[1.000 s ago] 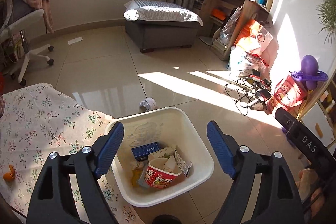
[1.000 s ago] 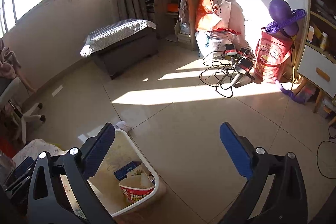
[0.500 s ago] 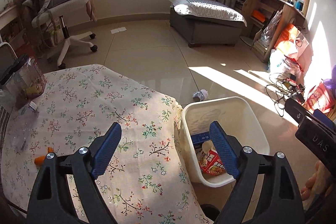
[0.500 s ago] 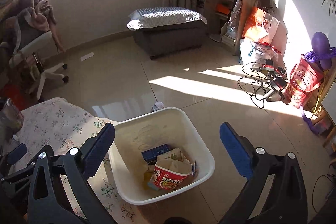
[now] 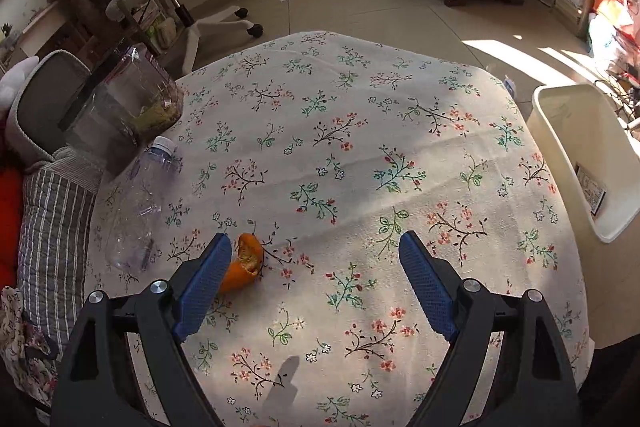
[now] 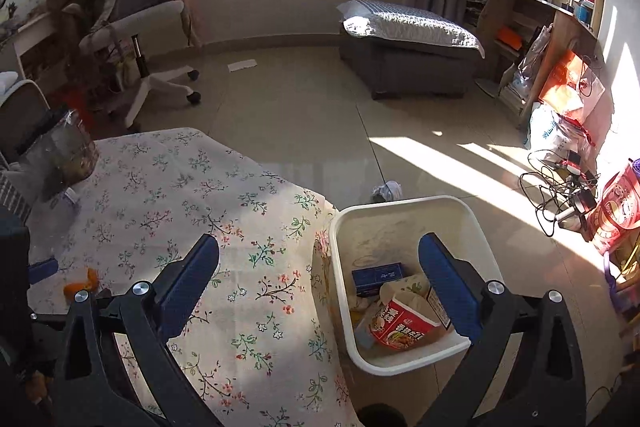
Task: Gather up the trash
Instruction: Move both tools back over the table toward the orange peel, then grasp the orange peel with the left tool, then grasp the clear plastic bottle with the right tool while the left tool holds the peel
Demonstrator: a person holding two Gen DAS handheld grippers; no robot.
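peel: 1, on cloth
bottle: 1, clear, lying
jar: 1
bin: 1
cup: 1, in bin
box: 1, blue, in bin
chair: 1
ottoman: 1
wad: 1, on floor
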